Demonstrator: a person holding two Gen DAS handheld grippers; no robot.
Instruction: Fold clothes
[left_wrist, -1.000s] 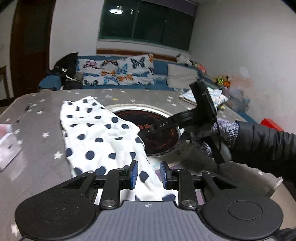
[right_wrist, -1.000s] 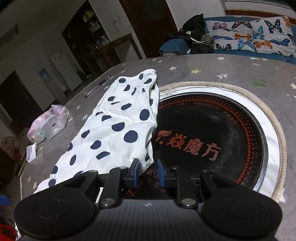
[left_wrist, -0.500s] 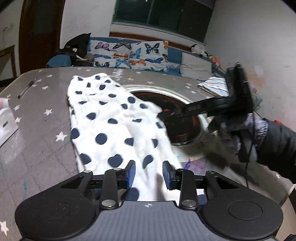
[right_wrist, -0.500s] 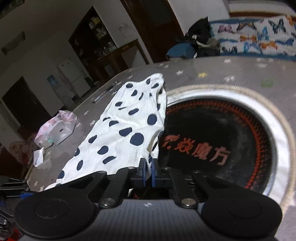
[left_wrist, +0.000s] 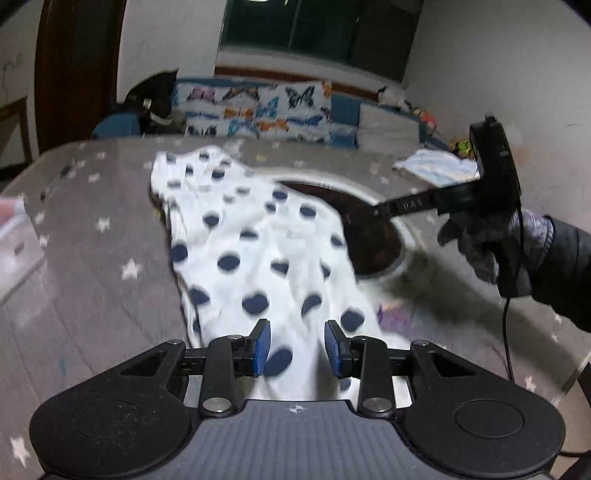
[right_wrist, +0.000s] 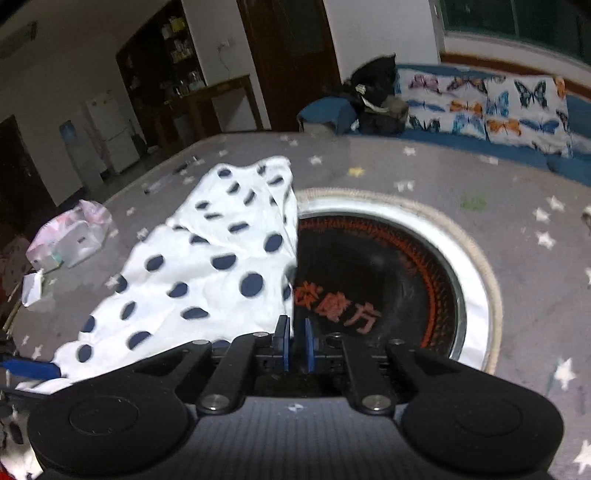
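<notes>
A grey star-printed tablecloth (right_wrist: 524, 258) carries the white, navy-dotted garment (right_wrist: 207, 273) at nine o'clock of the round black inset cooktop (right_wrist: 380, 280). The left gripper (left_wrist: 295, 349) hovers spread above its near end; the right gripper (right_wrist: 295, 345), jaws nearly together, pinches the cloth's edge

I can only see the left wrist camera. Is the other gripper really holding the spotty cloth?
Observer: Yes. The right gripper has its jaws shut on the cloth's edge.
Child: What's that dark round thing beside it?
Observer: A black cooktop with red writing on it.
Child: Anything else nearby?
Observer: A white scrap lies left of the cloth, apart from it.
</notes>
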